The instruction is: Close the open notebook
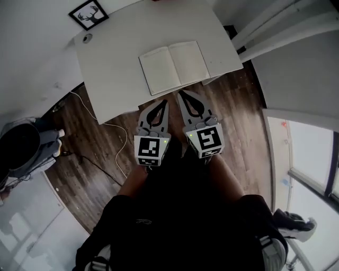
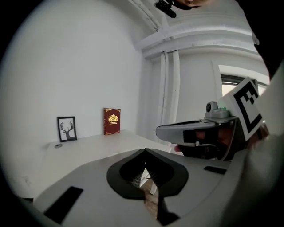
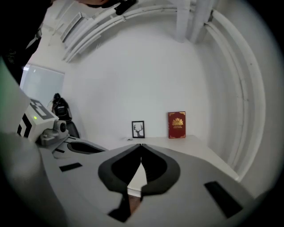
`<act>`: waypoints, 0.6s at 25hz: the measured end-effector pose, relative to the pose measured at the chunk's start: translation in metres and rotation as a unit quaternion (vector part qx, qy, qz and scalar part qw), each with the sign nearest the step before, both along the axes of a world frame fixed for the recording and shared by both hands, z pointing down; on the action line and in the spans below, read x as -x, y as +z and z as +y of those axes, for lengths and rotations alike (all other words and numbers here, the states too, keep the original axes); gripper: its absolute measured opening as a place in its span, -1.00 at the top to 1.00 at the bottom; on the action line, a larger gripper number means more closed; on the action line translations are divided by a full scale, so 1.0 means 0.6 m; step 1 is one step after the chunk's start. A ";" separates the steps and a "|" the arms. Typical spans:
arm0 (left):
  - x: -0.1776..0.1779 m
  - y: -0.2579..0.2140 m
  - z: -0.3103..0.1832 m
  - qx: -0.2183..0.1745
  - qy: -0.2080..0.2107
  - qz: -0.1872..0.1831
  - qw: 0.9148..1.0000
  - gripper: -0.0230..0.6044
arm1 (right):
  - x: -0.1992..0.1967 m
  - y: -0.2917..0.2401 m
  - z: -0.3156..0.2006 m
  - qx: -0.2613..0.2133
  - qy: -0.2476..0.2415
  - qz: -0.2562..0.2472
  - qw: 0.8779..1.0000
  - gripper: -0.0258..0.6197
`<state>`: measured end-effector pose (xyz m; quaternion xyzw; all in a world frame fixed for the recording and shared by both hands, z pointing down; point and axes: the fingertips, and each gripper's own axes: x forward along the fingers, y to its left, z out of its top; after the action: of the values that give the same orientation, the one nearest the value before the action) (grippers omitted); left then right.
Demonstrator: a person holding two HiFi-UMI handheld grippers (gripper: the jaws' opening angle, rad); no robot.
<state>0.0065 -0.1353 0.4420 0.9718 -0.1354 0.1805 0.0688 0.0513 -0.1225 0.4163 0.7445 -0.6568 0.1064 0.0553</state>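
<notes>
In the head view, the open notebook [image 1: 175, 66] lies flat on the white tabletop [image 1: 114, 79], pages up, close to the near edge and toward the right side. A framed deer picture [image 1: 88, 14] stands at the far left corner, with a small round object [image 1: 87, 38] just near of it. The left hand-held gripper [image 1: 163, 101] and the right hand-held gripper [image 1: 181, 93] sit side by side over the wooden floor [image 1: 90, 174], their tips at the tabletop's near edge and pointing at the notebook without touching it. A thin cable [image 1: 108, 129] trails across the floor on the left. In the left gripper view, that hand-held gripper's jaws meet at their tips with nothing between them. Beyond them, the deer picture and a red book [image 2: 112, 121] stand upright against the far wall, and the right hand-held gripper shows at the right. In the right gripper view, the jaws are likewise pressed together and empty, with the deer picture and the red book beyond them and the left hand-held gripper at the left.
</notes>
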 end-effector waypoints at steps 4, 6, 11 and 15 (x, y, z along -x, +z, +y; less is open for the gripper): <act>-0.033 0.026 0.007 0.013 0.056 -0.015 0.998 0.92 | -0.053 0.038 0.038 0.023 0.085 -0.050 0.995 0.85; -0.061 0.041 0.018 0.013 0.075 -0.017 0.997 0.92 | -0.084 0.060 0.061 0.032 0.115 -0.071 0.990 0.85; -0.144 0.081 0.038 0.003 0.112 -0.046 0.993 0.92 | -0.154 0.120 0.094 0.040 0.163 -0.125 0.978 0.85; -0.190 0.118 0.030 0.015 0.114 -0.064 0.991 0.92 | -0.204 0.167 0.090 0.060 0.187 -0.146 0.970 0.85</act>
<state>0.1203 -0.1170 0.5126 0.9661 -0.0252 0.2514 0.0533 0.1740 -0.0683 0.5164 0.8256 -0.4994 0.2621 -0.0175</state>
